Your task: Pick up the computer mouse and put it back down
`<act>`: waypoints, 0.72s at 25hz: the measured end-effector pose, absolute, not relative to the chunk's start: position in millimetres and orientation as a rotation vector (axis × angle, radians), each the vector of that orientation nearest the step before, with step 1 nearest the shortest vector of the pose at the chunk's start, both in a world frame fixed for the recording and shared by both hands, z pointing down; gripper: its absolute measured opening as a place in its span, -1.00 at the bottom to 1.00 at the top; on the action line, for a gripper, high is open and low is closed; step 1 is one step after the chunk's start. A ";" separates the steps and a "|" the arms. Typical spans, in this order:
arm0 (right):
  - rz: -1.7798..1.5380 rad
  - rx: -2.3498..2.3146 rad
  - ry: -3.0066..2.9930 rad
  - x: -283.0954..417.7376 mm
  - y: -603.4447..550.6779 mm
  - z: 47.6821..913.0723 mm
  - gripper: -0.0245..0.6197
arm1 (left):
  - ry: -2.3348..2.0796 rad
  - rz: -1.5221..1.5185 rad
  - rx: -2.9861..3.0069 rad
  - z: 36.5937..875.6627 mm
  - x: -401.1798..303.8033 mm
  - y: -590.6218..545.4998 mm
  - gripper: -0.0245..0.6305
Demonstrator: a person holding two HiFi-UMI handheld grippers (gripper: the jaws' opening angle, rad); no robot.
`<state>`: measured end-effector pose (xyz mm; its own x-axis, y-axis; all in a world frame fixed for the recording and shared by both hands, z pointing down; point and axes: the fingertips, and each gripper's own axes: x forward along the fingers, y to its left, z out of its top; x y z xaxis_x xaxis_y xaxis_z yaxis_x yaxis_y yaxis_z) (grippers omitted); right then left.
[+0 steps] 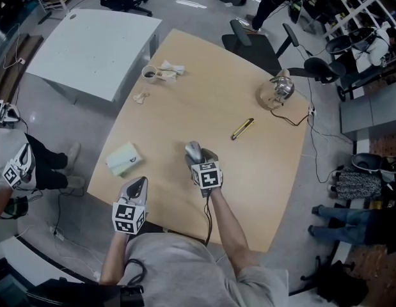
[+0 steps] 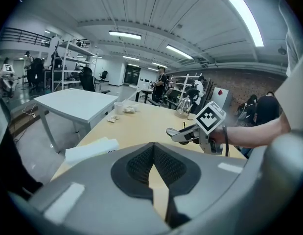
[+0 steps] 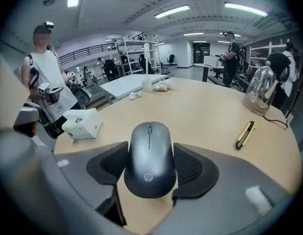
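Note:
A dark grey computer mouse [image 3: 150,158] sits between the pads of my right gripper [image 3: 151,150], which is shut on its two sides. In the head view the mouse [image 1: 194,149] pokes out ahead of the right gripper [image 1: 198,158], over the near middle of the round wooden table [image 1: 204,88]. In the left gripper view the mouse [image 2: 182,132] hangs clear of the tabletop. My left gripper [image 1: 141,181] hovers at the table's near left edge, and its pads [image 2: 141,163] meet at their tips with nothing between them.
A white tissue box [image 1: 123,158] lies left of the grippers. A yellow utility knife [image 1: 242,128] lies beyond the mouse, with a glass dome [image 1: 277,89] and its cable at the far right. A paper cup [image 1: 149,74] and crumpled tissues sit far left. A person [image 1: 12,165] stands at left.

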<state>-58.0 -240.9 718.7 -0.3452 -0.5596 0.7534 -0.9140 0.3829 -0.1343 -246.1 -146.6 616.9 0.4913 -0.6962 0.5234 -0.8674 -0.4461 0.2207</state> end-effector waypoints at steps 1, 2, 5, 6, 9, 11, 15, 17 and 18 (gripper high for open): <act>0.743 1.272 -2.038 -57.3 -238.3 713.9 -0.01 | -1.291 0.494 2.284 615.1 -245.7 -146.8 -0.86; 0.741 1.284 -2.047 -56.6 -235.8 708.5 -0.01 | -1.291 0.491 2.290 613.5 -245.2 -147.0 -0.86; 0.737 1.327 -2.074 -53.1 -228.2 690.9 -0.01 | -1.287 0.489 2.305 610.4 -242.7 -147.5 -0.86; 0.735 1.342 -2.082 -51.5 -225.1 684.9 -0.01 | -1.284 0.488 2.310 609.7 -241.3 -147.0 -0.86; 0.709 1.381 -2.098 -46.1 -214.3 667.8 -0.01 | -1.270 0.486 2.325 607.4 -236.1 -144.3 -0.86; 0.695 1.402 -2.106 -43.2 -206.3 659.1 -0.01 | -1.263 0.485 2.335 606.4 -232.7 -142.5 -0.86; 0.703 1.451 -2.131 -38.7 -189.6 641.4 -0.01 | -1.255 0.479 2.355 602.1 -226.4 -141.0 -0.86; 0.697 1.474 -2.142 -37.1 -181.3 632.2 -0.01 | -1.256 0.476 2.362 599.4 -224.8 -141.0 -0.86; 0.693 1.485 -2.147 -36.0 -177.0 627.9 -0.01 | -1.256 0.475 2.365 598.4 -224.2 -140.8 -0.86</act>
